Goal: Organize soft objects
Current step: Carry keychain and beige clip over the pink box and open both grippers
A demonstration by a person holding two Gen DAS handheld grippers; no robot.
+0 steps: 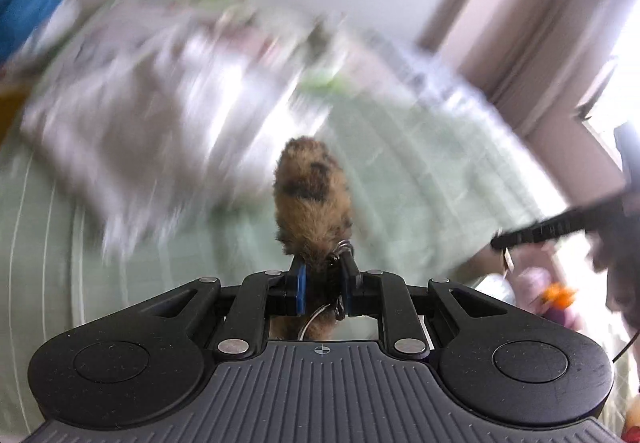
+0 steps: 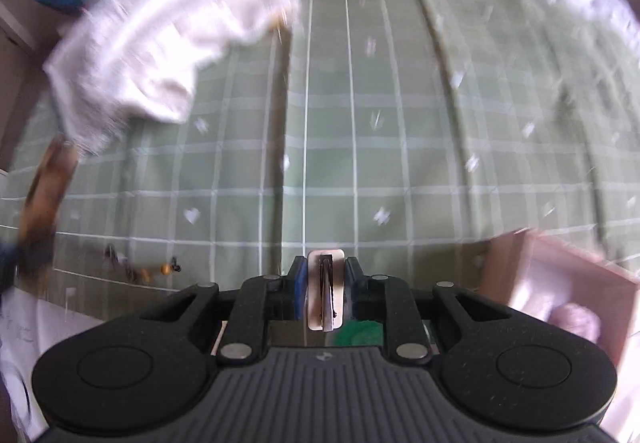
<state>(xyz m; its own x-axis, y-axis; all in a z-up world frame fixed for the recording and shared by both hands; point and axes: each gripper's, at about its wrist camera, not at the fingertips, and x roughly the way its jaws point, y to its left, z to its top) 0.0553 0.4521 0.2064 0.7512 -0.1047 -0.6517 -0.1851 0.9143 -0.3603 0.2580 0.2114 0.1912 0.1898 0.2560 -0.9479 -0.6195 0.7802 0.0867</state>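
Left gripper (image 1: 323, 275) clamped narrow on a brown spotted plush keychain (image 1: 312, 199), held up over the green checked bedsheet (image 2: 360, 147). Right gripper (image 2: 326, 275) pinches a flat pale tag-like piece (image 2: 325, 295); something green hangs below, can't identify. White blanket (image 2: 160, 43) bunched far left, pink box (image 2: 560, 283) near right. Frames blurred. Looks mid-carry; next likely drop the plush into the box.

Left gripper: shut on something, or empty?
Shut on something: the left gripper is clamped on the base of a furry brown spotted plush keychain, its metal ring beside the pads.
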